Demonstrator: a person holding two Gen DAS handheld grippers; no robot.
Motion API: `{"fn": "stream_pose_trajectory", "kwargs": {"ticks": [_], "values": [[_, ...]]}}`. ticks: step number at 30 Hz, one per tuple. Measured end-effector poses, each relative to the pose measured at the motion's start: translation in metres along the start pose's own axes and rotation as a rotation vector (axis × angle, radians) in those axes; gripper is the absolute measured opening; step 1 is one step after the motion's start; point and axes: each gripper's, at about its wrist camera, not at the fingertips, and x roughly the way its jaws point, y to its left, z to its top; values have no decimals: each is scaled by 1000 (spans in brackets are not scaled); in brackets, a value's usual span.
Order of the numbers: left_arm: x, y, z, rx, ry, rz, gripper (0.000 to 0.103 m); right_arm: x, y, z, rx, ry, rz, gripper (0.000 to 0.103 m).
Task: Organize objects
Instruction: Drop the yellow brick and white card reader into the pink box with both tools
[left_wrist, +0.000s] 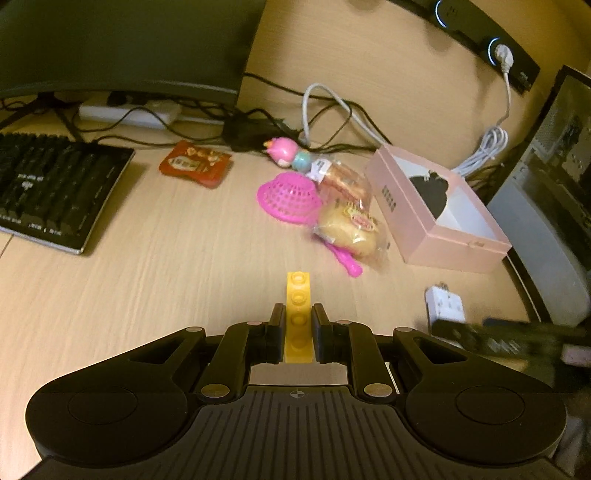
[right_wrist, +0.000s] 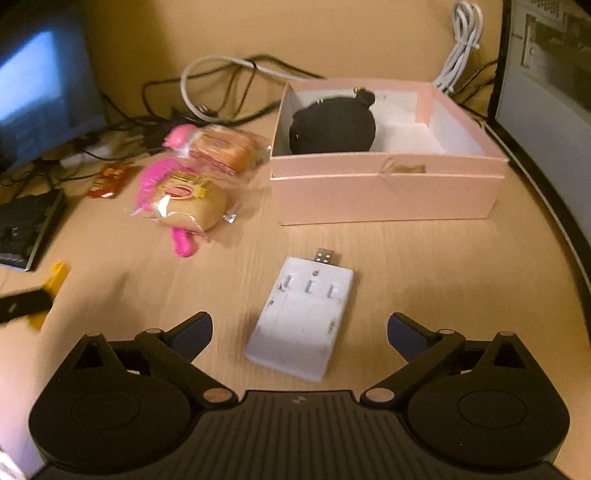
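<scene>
My left gripper (left_wrist: 298, 317) is shut on a long yellow toy brick (left_wrist: 298, 295), held above the wooden desk; the brick also shows at the left edge of the right wrist view (right_wrist: 55, 278). My right gripper (right_wrist: 300, 328) is open wide, its fingers either side of a white USB battery charger (right_wrist: 301, 317) lying flat on the desk. An open pink box (right_wrist: 388, 184) ahead holds a black pouch (right_wrist: 332, 129). Two wrapped buns (right_wrist: 192, 203) (right_wrist: 225, 147), a pink sieve toy (left_wrist: 288, 195) and a pink bird toy (left_wrist: 282, 149) lie left of the box.
A black keyboard (left_wrist: 55, 188) and a monitor (left_wrist: 118, 44) stand at the left. A red snack packet (left_wrist: 194, 164) lies near tangled cables (left_wrist: 325, 110). A framed panel (right_wrist: 546, 92) stands at the right edge, a white coiled cable (right_wrist: 461, 44) behind the box.
</scene>
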Motion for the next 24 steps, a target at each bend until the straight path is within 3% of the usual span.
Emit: {"fn": "stream_pose_trajectory", "kwargs": {"ticks": [2,5,6,7,13,18,24], "values": [[0,1,-4,3,11,6,17,11,8,1,-14,4,-22,92],[-2,2,-9,4,23,13,17,17,22,-4,-111,8,-47,66],[-2,1,-11,6,28,13,17,14,26,-7,-152,2,-32,54],[-1,0,-12,10,34,13,17,13,28,-7,-178,11,-17,48],[6,-23,-18,77,75,-30,17,-25,20,-11,-260,-15,20,47],[16,-57,-18,143,98,-75,17,-62,-18,-7,-219,-66,0,47],[26,-108,9,194,57,-144,17,-95,-67,-16,-181,-121,-52,47]]}}
